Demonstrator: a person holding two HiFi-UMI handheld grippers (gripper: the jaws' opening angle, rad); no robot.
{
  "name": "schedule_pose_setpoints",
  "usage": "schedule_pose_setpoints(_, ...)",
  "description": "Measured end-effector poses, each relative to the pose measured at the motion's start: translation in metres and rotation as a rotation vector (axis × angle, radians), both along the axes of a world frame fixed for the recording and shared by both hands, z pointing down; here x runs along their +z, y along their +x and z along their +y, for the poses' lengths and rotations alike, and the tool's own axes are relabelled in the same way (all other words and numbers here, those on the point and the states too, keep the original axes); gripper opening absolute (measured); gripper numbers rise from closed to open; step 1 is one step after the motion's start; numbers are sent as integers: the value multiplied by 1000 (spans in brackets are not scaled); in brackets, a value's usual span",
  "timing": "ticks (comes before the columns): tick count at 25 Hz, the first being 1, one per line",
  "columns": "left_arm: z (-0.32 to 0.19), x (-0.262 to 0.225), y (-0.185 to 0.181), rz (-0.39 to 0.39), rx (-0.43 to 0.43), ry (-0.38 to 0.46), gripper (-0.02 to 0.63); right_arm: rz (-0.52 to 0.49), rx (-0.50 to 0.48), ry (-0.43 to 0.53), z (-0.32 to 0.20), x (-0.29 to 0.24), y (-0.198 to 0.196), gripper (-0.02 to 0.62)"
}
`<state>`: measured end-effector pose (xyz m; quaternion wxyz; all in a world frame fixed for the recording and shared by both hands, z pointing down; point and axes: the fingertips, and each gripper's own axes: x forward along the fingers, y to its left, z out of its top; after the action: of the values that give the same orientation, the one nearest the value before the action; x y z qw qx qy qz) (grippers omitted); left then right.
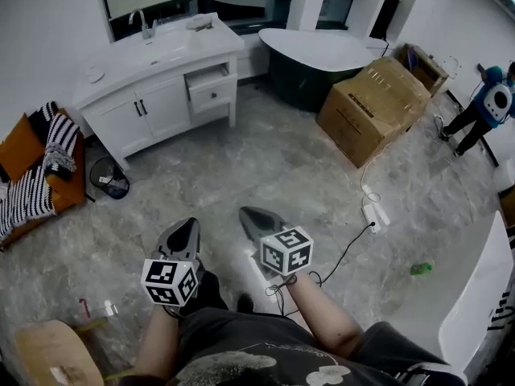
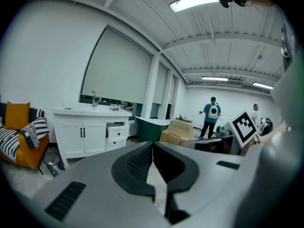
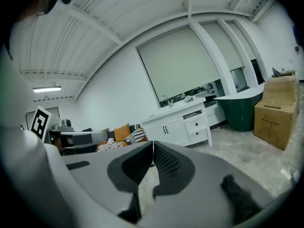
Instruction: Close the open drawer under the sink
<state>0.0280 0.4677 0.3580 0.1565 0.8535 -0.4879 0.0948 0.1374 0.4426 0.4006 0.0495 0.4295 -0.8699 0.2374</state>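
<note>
While the upper drawer (image 1: 208, 76) stands pulled out at the white vanity's (image 1: 121, 117) sink end, my left gripper (image 1: 190, 223) and right gripper (image 1: 245, 213) sit well apart from that vanity, both with jaws pressed together and empty.

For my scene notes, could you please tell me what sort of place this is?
Probably a bathroom mock-up in a large hall: a white sink cabinet, a dark bathtub and a cardboard box on the floor.
</note>
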Motion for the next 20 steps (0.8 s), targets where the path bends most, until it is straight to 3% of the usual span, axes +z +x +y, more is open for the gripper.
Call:
schedule_pose_setpoints(10,-61,25,-31,33,-18,-39,15,42,51,-68,-58,32,-8,26)
schedule_pose_setpoints(20,-220,52,-71,58,24,-102,15,91,145,-118,-211,49,-28,26)
